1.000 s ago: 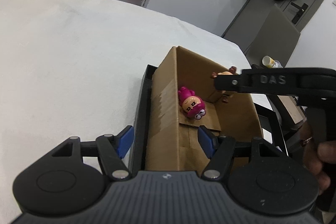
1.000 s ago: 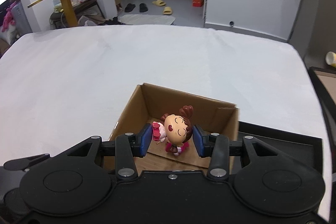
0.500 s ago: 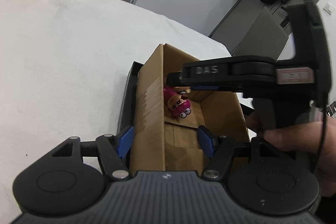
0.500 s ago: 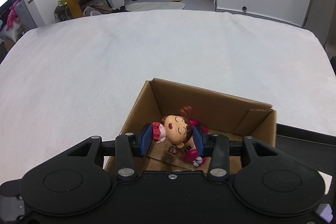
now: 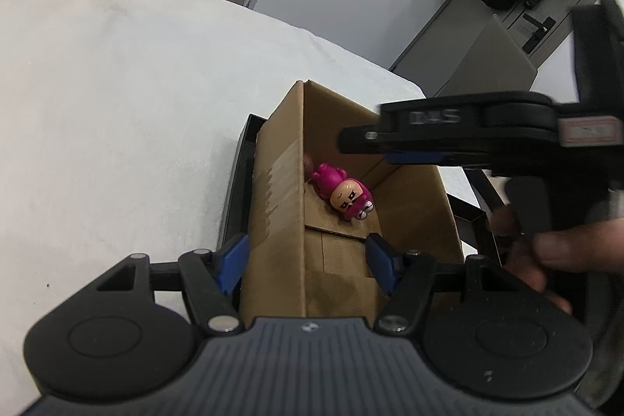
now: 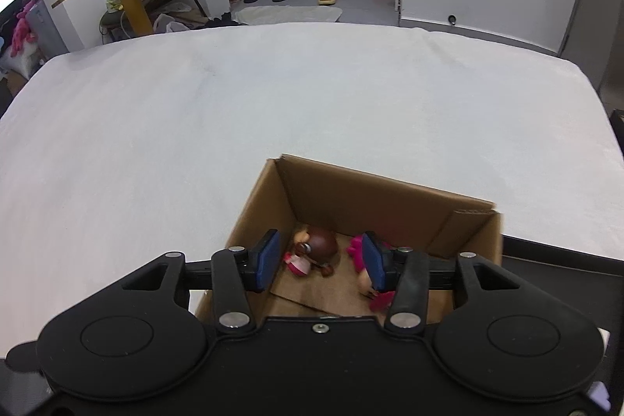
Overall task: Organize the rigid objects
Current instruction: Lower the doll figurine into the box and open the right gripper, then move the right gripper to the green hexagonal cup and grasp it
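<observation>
1. Low in the right wrist frame, the right gripper [image 6: 320, 262] gapes wide, holding nothing, above the brown-haired doll [image 6: 314, 249] lying in the cardboard box [image 6: 390, 195]
2. Left gripper [image 5: 308, 262] spread across the box wall, empty; pink figurine [image 5: 343, 190] at frame centre

I count one cardboard box [image 6: 374, 197], two toy figures in it, a brown-haired one [image 6: 316, 246] and a pink one [image 5: 343, 192], and one black tray [image 5: 240, 182].

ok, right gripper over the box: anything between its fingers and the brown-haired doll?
Nothing visible. The right gripper is open above the cardboard box, and the brown-haired doll lies on the box floor below the gap. The pink figure lies beside it, partly behind the right-hand finger.
</observation>
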Tool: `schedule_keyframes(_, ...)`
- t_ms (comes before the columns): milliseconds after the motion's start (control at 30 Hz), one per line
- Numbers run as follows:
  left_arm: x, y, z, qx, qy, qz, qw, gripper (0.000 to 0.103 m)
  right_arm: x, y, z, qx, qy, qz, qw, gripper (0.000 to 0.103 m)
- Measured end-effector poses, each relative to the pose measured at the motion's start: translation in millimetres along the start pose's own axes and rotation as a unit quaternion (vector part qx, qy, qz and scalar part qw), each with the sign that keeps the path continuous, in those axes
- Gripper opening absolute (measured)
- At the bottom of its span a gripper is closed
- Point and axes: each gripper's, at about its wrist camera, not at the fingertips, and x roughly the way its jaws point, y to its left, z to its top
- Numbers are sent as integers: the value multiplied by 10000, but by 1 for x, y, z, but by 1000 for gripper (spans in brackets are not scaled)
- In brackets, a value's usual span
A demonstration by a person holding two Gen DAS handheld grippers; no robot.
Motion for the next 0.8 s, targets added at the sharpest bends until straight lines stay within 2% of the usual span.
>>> schedule_keyframes(200, 1, 1, 3, -32, 69, 64, 10000, 66, -30, -11, -8, -74, -54, -112, 9999, 70)
schedule_keyframes(267, 4, 1, 4, -49, 138, 95, 9998, 71, -42, -16, -11, -99, -66, -183, 9998, 76)
schedule_keyframes(400, 5, -1, 3, -2, 136, 153, 9998, 74, -68, -26, -15, -121, -95, -362, 9992, 81)
schedule_keyframes(533, 0, -9, 0, 168, -90, 172, 9997, 73, -94, -42, -25, -208, -43, -594, 9980, 81)
schedule_keyframes(633, -3, -15, -3, 271, -163, 251, 9992, 64, -113, -54, -35, -332, 79, -785, 9963, 81)
schedule_keyframes(700, -4, -17, -3, 307, -179, 306, 9989, 49, -124, -61, -43, -434, 181, -913, 9947, 81)
schedule_keyframes(800, -4, -20, -6, 383, -214, 414, 9982, 37, -138, -70, -51, -538, 296, -1073, 9923, 81)
